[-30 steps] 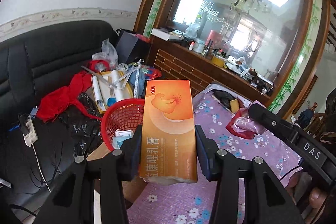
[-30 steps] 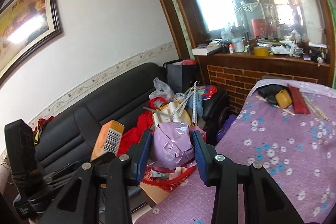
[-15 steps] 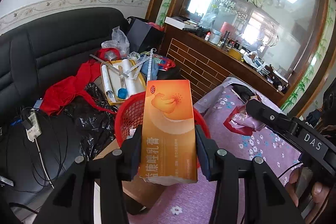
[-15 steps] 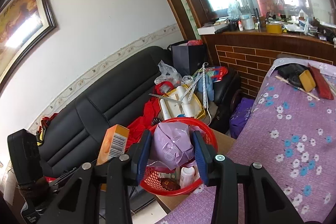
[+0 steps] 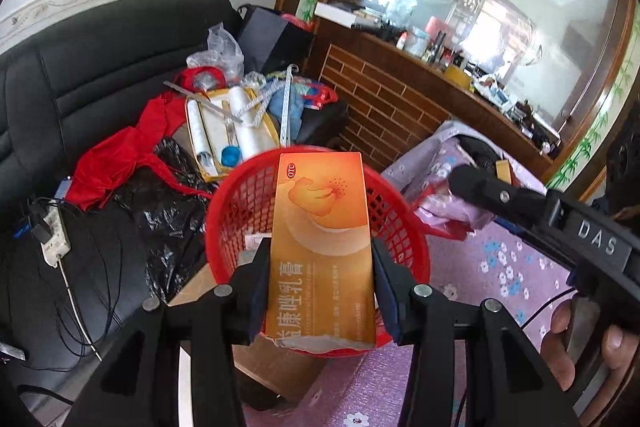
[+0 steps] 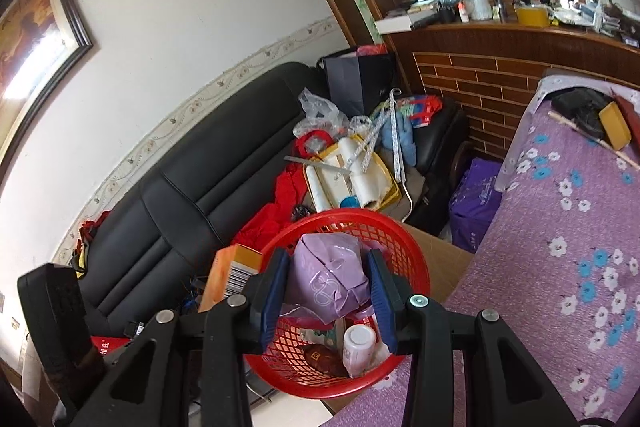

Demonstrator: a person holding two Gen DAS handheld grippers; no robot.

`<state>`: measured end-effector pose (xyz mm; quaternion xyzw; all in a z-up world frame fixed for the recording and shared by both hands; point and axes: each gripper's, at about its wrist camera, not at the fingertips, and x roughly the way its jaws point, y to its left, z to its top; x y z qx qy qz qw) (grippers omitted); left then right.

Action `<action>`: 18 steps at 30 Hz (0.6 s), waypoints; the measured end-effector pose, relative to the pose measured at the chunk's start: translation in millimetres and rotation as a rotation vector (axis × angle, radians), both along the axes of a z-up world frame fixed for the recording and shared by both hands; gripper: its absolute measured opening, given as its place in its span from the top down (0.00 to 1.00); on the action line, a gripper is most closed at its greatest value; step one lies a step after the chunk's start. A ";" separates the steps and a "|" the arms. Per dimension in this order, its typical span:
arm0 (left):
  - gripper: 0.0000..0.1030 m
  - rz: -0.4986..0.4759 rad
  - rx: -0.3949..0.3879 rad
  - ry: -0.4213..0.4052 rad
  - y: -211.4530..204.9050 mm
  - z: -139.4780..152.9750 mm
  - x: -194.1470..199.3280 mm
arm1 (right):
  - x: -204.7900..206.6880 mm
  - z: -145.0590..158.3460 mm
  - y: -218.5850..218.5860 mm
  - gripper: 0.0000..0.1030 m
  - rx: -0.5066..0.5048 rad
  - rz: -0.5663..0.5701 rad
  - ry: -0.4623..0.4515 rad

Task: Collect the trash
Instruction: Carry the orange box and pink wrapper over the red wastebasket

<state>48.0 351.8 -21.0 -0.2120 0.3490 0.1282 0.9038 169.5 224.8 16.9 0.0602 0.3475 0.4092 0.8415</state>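
My left gripper [image 5: 320, 287] is shut on a tall orange medicine box [image 5: 322, 247] and holds it upright over the near rim of a red mesh basket [image 5: 236, 203]. My right gripper [image 6: 326, 291] is shut on a crumpled purple plastic bag [image 6: 326, 279] and holds it over the same red basket [image 6: 396, 259]. The basket holds a small white bottle [image 6: 358, 343], a brown item and some packaging. The orange box also shows at the left in the right wrist view [image 6: 230, 275]. The purple bag shows at the right in the left wrist view [image 5: 452, 211].
The basket stands on a cardboard box [image 6: 436, 255] between a black sofa [image 6: 168, 195] and a table with a purple flowered cloth [image 6: 560, 267]. The sofa carries red cloth [image 5: 116, 163], black plastic, a yellow tray [image 5: 228, 123], bags and a power strip [image 5: 52, 239]. A brick counter [image 6: 492, 79] stands behind.
Both grippers have moved forward and down toward the red basket, which now lies right under the orange box and the purple bag. Both grips are unchanged.
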 end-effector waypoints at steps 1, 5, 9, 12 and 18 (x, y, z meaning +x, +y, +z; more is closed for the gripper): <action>0.53 -0.003 -0.006 0.008 0.6 -3.6 2.4 | 2.1 -2.2 2.4 0.58 -0.002 0.001 0.005; 0.53 0.000 -0.010 0.034 2.1 -12.1 9.4 | 9.5 -10.6 9.0 0.58 -0.008 -0.002 0.026; 0.53 -0.003 -0.013 0.043 2.6 -16.8 12.6 | 17.1 -16.3 14.7 0.58 -0.005 0.003 0.052; 0.53 0.001 -0.021 0.048 4.0 -19.6 14.1 | 21.4 -19.5 17.1 0.58 -0.005 0.008 0.069; 0.53 0.004 -0.023 0.053 5.5 -22.0 16.2 | 27.1 -21.0 16.6 0.58 0.004 0.008 0.087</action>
